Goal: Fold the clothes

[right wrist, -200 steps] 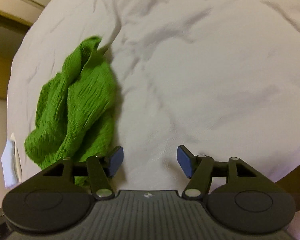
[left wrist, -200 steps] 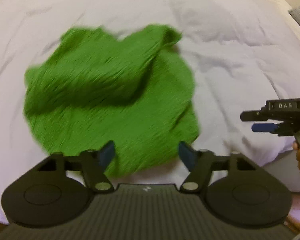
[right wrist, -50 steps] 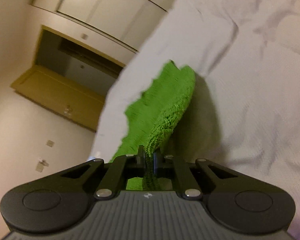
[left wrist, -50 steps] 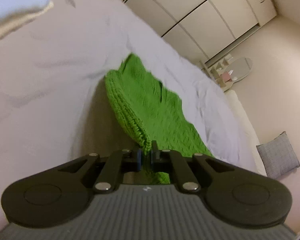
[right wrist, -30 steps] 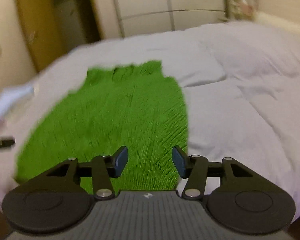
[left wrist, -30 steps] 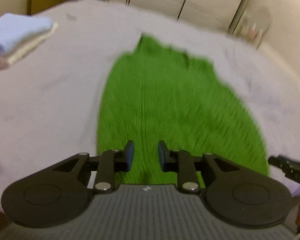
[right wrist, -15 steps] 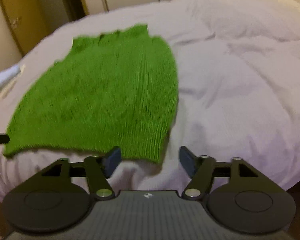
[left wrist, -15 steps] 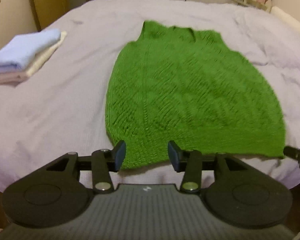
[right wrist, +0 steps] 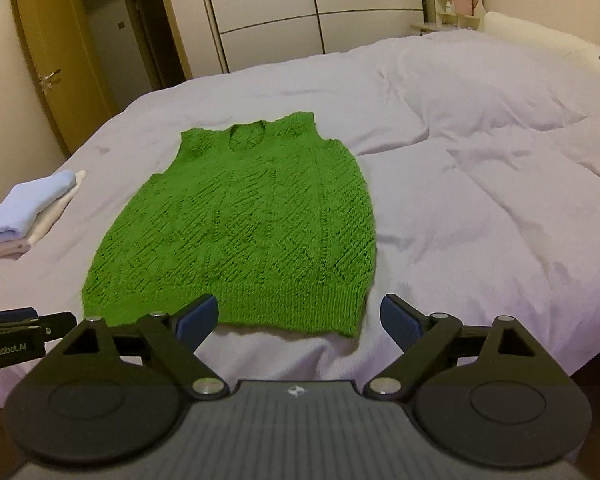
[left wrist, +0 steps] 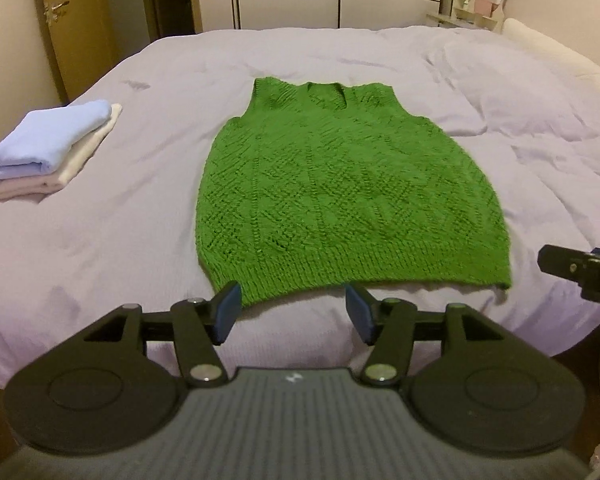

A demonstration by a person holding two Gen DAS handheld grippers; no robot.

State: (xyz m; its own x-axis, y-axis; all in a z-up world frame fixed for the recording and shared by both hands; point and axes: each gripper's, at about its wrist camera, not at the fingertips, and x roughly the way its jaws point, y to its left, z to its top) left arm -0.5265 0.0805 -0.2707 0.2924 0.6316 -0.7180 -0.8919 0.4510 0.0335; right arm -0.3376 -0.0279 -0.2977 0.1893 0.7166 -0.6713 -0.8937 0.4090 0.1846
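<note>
A green knitted vest (left wrist: 348, 200) lay spread flat at the centre of the frame on the lilac bed (left wrist: 140, 208), neckline toward the top. Both the left gripper (left wrist: 294, 312) and right gripper (right wrist: 298, 320) hung at the bottom, jaws opening with nothing between them. Folded clothes (left wrist: 48, 148) sat at left

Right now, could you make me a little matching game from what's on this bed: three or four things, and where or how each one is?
Things:
1. green knit vest
2. folded stack of clothes
3. left gripper
4. wooden door

States:
A. jaws opening, nothing between them
B. spread flat, mid-bed
C. beyond the bed's far left corner
D. piled near the bed's left edge

Pairs: 1-B, 2-D, 3-A, 4-C
</note>
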